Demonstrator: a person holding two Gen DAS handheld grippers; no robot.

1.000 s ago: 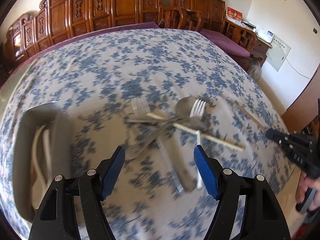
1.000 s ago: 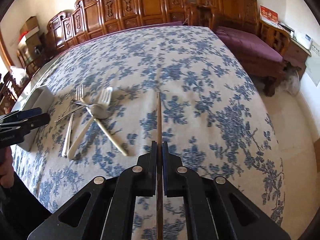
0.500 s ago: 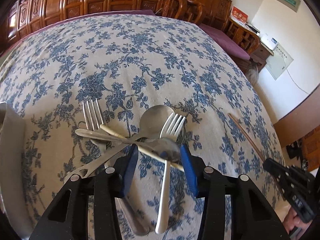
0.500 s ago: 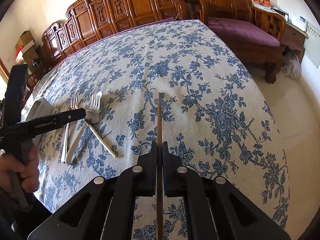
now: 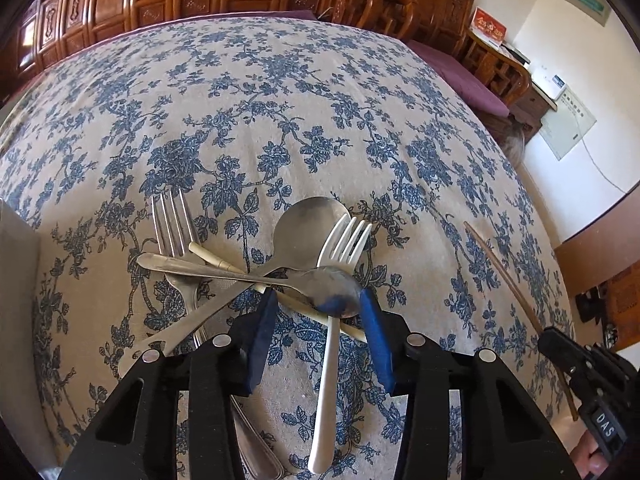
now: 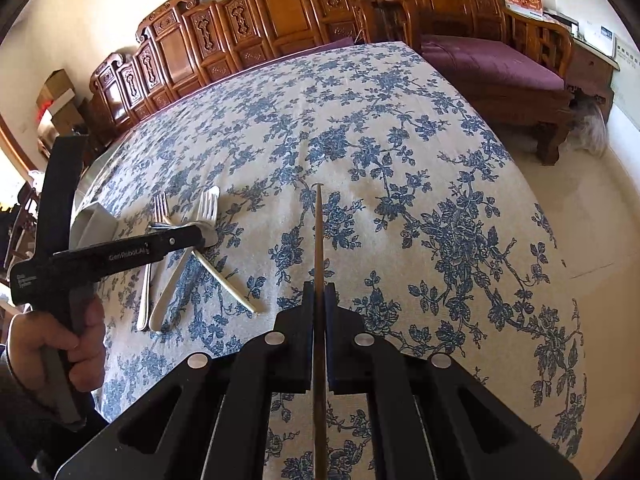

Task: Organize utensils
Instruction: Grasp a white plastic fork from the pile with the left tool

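Observation:
A crossed pile of utensils lies on the flowered tablecloth: a metal fork (image 5: 172, 220), a large spoon (image 5: 308, 224), a white fork (image 5: 340, 248), a cream chopstick (image 5: 208, 254) and, on top, a small spoon (image 5: 332, 288). My left gripper (image 5: 318, 300) is down on the pile with its blue pads on either side of the small spoon's bowl, the right pad against its tip; the same gripper (image 6: 180, 240) shows in the right wrist view. My right gripper (image 6: 319, 292) is shut on a brown chopstick (image 6: 319, 240) whose far tip rests on the cloth.
A grey tray (image 5: 16, 280) stands at the table's left edge, beside the pile. Carved wooden chairs (image 6: 280, 12) line the far side, and a bench with a purple cushion (image 6: 492, 68) stands to the right. A hand (image 6: 60, 344) grips the left tool's handle.
My left gripper came forward and down onto the pile and its jaws narrowed around the small spoon's bowl; since half a second ago it has stayed put. The right gripper kept holding the brown chopstick.

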